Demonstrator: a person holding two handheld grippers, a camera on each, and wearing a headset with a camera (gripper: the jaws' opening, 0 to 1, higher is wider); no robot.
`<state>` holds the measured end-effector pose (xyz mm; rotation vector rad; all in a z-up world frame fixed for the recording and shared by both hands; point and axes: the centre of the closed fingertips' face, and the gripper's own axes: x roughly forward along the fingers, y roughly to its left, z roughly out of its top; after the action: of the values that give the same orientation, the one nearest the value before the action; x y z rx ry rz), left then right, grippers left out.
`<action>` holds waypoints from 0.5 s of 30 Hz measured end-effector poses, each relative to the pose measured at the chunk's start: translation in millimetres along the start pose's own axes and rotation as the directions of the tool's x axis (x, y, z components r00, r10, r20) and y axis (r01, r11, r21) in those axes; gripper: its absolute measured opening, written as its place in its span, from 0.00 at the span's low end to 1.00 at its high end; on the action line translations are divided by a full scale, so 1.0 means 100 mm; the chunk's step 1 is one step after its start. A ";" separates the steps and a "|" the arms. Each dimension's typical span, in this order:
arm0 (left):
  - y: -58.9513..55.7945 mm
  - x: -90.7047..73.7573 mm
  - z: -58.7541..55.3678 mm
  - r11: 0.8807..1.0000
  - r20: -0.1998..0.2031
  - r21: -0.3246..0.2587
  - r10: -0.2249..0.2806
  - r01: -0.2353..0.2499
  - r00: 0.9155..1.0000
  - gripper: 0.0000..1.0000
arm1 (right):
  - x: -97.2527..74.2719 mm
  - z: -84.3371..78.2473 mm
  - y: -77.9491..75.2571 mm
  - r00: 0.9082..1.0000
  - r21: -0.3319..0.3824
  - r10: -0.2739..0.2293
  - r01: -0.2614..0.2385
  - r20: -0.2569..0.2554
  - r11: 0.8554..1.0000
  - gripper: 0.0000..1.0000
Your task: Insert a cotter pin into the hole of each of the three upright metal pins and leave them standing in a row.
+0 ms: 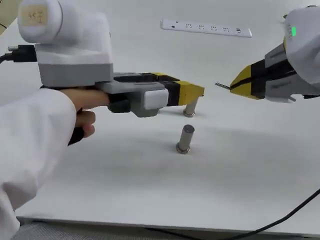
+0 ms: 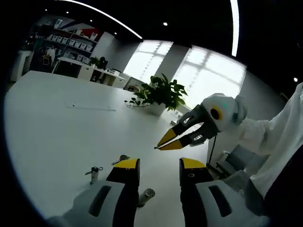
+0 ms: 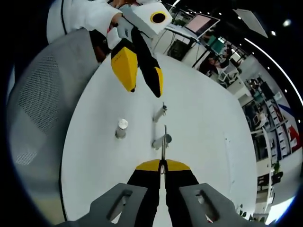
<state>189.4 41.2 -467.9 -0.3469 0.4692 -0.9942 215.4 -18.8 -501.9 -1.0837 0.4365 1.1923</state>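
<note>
Right gripper [image 3: 162,166] clenched on a cotter pin [image 3: 164,139] pointing to twelve o'clock, one metal pin [image 3: 158,142] close at its nine o'clock, second metal pin [image 3: 121,128] at ten o'clock, left gripper [image 3: 146,90] farther out at eleven o'clock, jaws parted, white table [image 3: 203,142].

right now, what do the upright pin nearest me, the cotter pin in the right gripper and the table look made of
Upright pin: metal, likely steel; satin grey cylinder with a soft sheen and a flanged base. Cotter pin, pinched in the right gripper: thin dark wire, probably metal; finish too small to tell. Table: smooth matte white, perhaps laminate or painted board.
</note>
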 end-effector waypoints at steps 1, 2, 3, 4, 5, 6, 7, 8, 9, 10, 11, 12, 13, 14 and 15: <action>-0.01 0.01 0.00 1.000 -0.001 0.001 -0.001 0.001 1.000 0.29 | -0.01 0.01 0.01 1.000 0.000 -0.002 0.002 0.002 1.000 0.00; -0.05 0.05 -0.02 1.000 -0.010 -0.007 -0.011 0.011 1.000 0.28 | -0.03 0.03 0.04 1.000 0.002 -0.006 0.006 0.009 1.000 0.00; -0.03 0.06 -0.02 1.000 -0.010 -0.008 -0.011 0.011 1.000 0.29 | -0.05 0.06 0.07 1.000 -0.001 -0.008 0.008 0.017 1.000 0.00; -0.03 0.07 -0.02 1.000 -0.012 -0.007 -0.009 0.009 1.000 0.31 | -0.05 0.08 0.09 1.000 -0.004 -0.009 0.009 0.021 1.000 0.00; -0.04 0.10 -0.03 1.000 -0.016 -0.009 -0.010 0.010 1.000 0.34 | -0.06 0.10 0.12 1.000 -0.012 -0.011 0.012 0.025 1.000 0.00; -0.06 0.11 -0.03 1.000 -0.021 -0.015 -0.017 0.017 1.000 0.34 | -0.07 0.11 0.13 1.000 -0.015 -0.012 0.012 0.028 1.000 0.00; -0.07 0.12 -0.03 0.999 -0.026 -0.019 -0.026 0.025 0.999 0.33 | -0.07 0.14 0.15 0.999 -0.018 -0.016 0.017 0.031 1.000 0.00; -0.08 0.13 -0.03 0.999 -0.027 -0.020 -0.030 0.029 0.999 0.30 | -0.07 0.16 0.17 0.999 -0.023 -0.021 0.021 0.035 0.999 0.00; -0.10 0.14 -0.04 0.999 -0.030 -0.020 -0.035 0.034 0.999 0.28 | -0.07 0.18 0.18 0.999 -0.032 -0.025 0.026 0.036 0.999 0.00; -0.11 0.16 -0.04 0.999 -0.035 -0.023 -0.039 0.038 0.999 0.27 | -0.07 0.19 0.20 0.999 -0.043 -0.031 0.033 0.033 0.999 0.00; -0.12 0.18 -0.06 0.999 -0.043 -0.029 -0.041 0.040 0.998 0.26 | -0.06 0.21 0.21 0.999 -0.055 -0.033 0.035 0.032 0.998 0.00; -0.13 0.19 -0.06 0.999 -0.047 -0.028 -0.043 0.042 0.998 0.25 | -0.06 0.22 0.23 0.999 -0.056 -0.033 0.035 0.032 0.998 0.00; -0.15 0.19 -0.07 0.999 -0.050 -0.027 -0.047 0.045 0.998 0.25 | -0.06 0.24 0.24 0.999 -0.059 -0.031 0.033 0.034 0.998 0.00; -0.17 0.20 -0.08 0.998 -0.056 -0.030 -0.055 0.053 0.997 0.23 | -0.05 0.25 0.26 0.999 -0.063 -0.030 0.032 0.037 0.998 0.00; -0.17 0.20 -0.08 0.998 -0.057 -0.031 -0.059 0.057 0.997 0.22 | -0.05 0.27 0.27 0.999 -0.067 -0.029 0.031 0.039 0.997 0.00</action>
<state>182.4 15.1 -471.0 -0.3606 0.5292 -1.0570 183.1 0.7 -497.3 -1.1203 0.3509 1.2067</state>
